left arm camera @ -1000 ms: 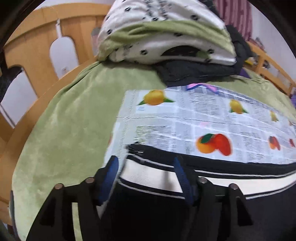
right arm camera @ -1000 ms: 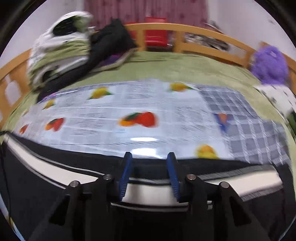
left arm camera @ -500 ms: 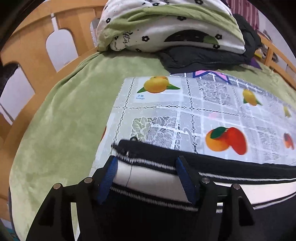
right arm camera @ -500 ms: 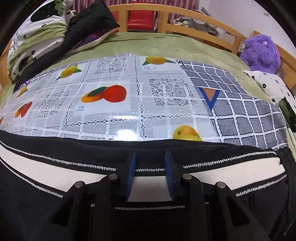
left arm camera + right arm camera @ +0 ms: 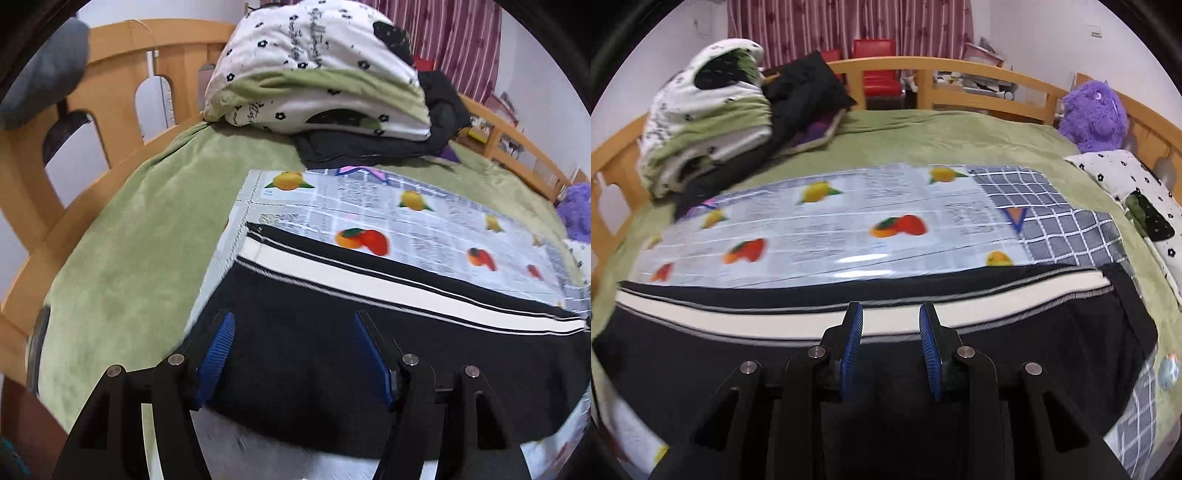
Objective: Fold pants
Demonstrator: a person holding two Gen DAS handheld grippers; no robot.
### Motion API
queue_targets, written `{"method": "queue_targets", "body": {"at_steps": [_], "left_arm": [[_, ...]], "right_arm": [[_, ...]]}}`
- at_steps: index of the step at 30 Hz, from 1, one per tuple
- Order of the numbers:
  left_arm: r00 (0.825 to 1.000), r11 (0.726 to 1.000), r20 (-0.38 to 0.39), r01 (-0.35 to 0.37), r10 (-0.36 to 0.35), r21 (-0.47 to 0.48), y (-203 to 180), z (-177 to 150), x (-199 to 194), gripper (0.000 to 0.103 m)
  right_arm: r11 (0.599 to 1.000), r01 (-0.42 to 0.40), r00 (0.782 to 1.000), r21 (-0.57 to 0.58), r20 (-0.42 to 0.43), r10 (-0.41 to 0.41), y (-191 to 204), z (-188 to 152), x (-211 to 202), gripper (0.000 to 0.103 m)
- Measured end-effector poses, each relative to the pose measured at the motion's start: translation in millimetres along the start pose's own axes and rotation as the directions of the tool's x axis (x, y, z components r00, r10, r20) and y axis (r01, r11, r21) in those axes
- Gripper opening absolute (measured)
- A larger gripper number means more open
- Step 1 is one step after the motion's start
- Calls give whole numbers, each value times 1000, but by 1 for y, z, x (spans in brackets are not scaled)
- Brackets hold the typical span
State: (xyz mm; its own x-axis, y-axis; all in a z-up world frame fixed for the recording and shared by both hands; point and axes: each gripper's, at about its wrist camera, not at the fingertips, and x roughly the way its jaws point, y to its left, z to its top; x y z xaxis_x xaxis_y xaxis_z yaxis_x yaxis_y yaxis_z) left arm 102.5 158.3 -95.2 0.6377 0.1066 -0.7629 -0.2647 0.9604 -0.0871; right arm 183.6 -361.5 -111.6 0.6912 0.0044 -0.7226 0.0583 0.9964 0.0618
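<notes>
Black pants (image 5: 332,332) with a white side stripe lie flat along the near edge of a fruit-print plastic sheet (image 5: 424,221) on the bed. My left gripper (image 5: 291,325) is open and empty above the left end of the pants, fingers apart. In the right wrist view the pants (image 5: 701,354) stretch across the frame, stripe on the far edge. My right gripper (image 5: 891,314) is open, its blue pads either side of the stripe, above the cloth, holding nothing.
A folded white-and-green quilt (image 5: 317,74) and dark clothes (image 5: 805,88) sit at the bed's far left. A purple plush toy (image 5: 1093,114) and a floral pillow (image 5: 1126,184) lie on the right. A wooden rail (image 5: 960,74) rings the green bedspread (image 5: 122,251).
Both grippers have let go of the striped edge and pulled back and up. The pants now lie flat on the sheet, and the left jaws stand wider apart.
</notes>
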Motion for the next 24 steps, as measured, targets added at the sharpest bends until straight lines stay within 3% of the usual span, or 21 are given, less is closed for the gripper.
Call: {"method": "queue_targets", "body": {"at_steps": [3,12,15,24], "left_arm": [[999,999,1,35,-35,14,-9,-11,-20,64],[993,991,41,107,-111,78,-44,-41,-90,64],[988,986,56,136,-142,98,-55,-51,-111,64],[978,969,60,188,-200,161,-77,-94,-146,64]], "right_arm": [[998,-56,997,-13,-48,56,25,-14,-26,31],[1000,-19,1000,-22,-18,19,70,-56,-111,32],[999,-13,1000,-30,-1,13,77,-74,-130,42],[998,13,998,-59,67,-9,87,-122,-173,55]]}}
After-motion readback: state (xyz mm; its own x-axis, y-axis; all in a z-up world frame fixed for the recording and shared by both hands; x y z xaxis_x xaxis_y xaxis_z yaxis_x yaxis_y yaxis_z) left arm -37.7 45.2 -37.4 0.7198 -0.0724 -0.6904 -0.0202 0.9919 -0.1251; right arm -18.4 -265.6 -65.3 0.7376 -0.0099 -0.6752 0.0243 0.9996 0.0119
